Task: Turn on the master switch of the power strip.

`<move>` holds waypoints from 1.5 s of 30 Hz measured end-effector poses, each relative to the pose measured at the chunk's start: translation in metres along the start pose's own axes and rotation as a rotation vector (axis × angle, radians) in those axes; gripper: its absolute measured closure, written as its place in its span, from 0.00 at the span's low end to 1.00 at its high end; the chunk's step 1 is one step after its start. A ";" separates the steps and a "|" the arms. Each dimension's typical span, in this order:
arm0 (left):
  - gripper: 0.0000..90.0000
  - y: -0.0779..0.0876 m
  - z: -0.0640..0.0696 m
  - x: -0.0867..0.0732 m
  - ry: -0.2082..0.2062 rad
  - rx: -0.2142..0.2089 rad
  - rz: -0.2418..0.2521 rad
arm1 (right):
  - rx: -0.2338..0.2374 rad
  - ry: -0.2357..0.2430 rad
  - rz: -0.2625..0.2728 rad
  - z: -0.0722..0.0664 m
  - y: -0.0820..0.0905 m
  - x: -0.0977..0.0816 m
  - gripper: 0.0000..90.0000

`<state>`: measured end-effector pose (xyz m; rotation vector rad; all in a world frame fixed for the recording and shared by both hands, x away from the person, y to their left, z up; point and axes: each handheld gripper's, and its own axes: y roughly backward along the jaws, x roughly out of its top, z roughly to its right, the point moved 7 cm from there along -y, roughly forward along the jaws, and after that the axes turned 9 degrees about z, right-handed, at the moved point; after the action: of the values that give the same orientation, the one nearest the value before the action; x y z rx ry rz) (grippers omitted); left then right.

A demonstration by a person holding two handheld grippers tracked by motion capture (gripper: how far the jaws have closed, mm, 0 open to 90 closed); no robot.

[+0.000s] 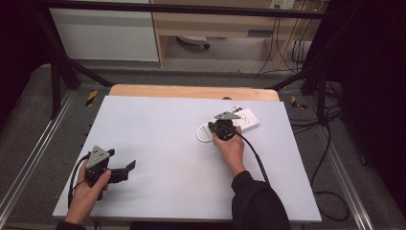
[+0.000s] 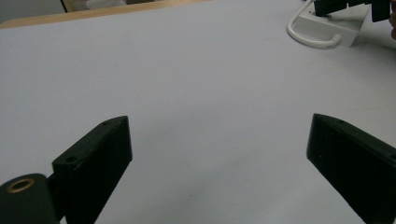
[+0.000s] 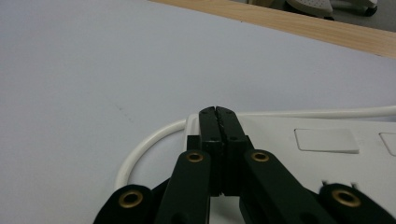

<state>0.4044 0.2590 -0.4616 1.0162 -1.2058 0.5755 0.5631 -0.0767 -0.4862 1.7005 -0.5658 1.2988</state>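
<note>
Power strip [image 1: 245, 120], long axis toward upper right, under the closed right gripper [image 1: 225, 125]; left gripper [image 1: 125, 168] wide, lower left.

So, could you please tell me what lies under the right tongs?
The shut right tongs sit over one end of the white power strip, beside its looping white cable. The spot beneath their tips is covered.

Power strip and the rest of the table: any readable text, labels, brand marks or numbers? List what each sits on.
None readable.
Power strip: markings on its white face, too small and blurred to read.
Right gripper, shut, above the strip: bare black jaws, no lettering.
Left gripper, open: no lettering.
Table: plain sheet, no print.
</note>
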 end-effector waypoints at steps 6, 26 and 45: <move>0.07 0.000 0.000 0.000 -0.001 -0.001 0.000 | 0.001 -0.002 -0.002 0.000 0.000 0.000 1.00; 0.07 0.000 0.000 0.000 -0.007 -0.002 -0.004 | 0.002 -0.029 -0.005 0.001 0.001 0.002 1.00; 0.07 0.000 0.000 -0.001 -0.006 -0.003 -0.005 | 0.001 -0.056 0.001 0.003 0.002 0.003 1.00</move>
<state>0.4040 0.2589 -0.4622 1.0187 -1.2084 0.5670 0.5641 -0.0801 -0.4825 1.7425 -0.5982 1.2556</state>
